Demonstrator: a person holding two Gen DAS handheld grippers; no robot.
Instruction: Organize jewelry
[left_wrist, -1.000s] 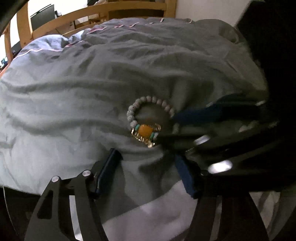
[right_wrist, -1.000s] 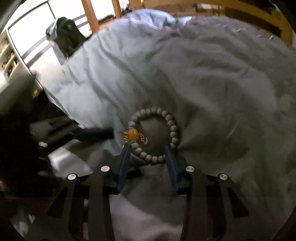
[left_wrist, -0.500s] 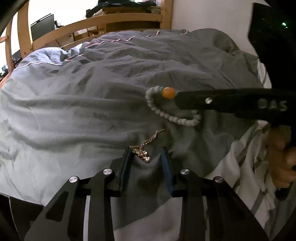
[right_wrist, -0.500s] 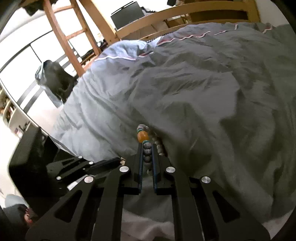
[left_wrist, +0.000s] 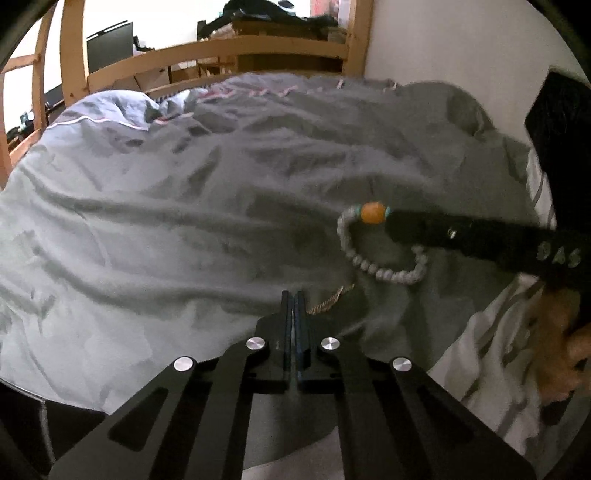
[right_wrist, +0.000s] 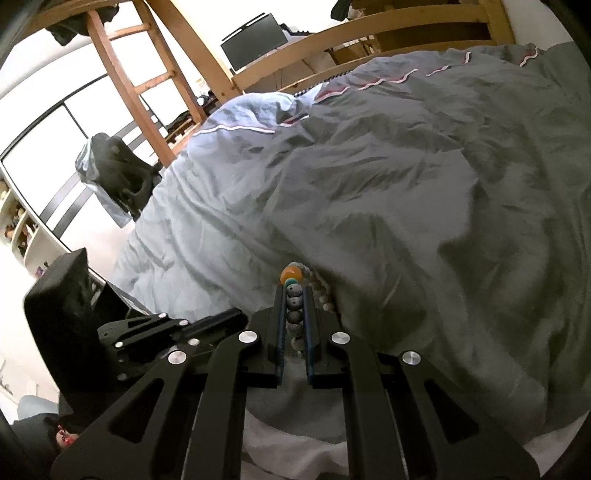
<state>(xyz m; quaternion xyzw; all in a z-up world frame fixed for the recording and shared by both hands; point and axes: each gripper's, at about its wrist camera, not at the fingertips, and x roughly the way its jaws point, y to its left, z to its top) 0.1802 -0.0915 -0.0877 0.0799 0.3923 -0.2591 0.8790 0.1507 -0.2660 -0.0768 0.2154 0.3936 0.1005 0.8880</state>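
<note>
Where a wooden bed frame (right_wrist: 388, 33) rises, a grey duvet (left_wrist: 184, 206) spreads rumpled.

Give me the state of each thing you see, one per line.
Beaded bracelet: lifted, hanging from the right tool.
Gold chain: pinched at one end by the left tool, rest trailing on the duvet.
Duvet: rumpled.

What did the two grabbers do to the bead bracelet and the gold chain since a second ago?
The right gripper closed on the bead bracelet and lifted it off the grey duvet; it now hangs from the tips. The left gripper, open a second ago, shut on the end of the gold chain, which came apart from the bracelet. The chain still trails on the duvet, and the bedding looks unchanged.
</note>
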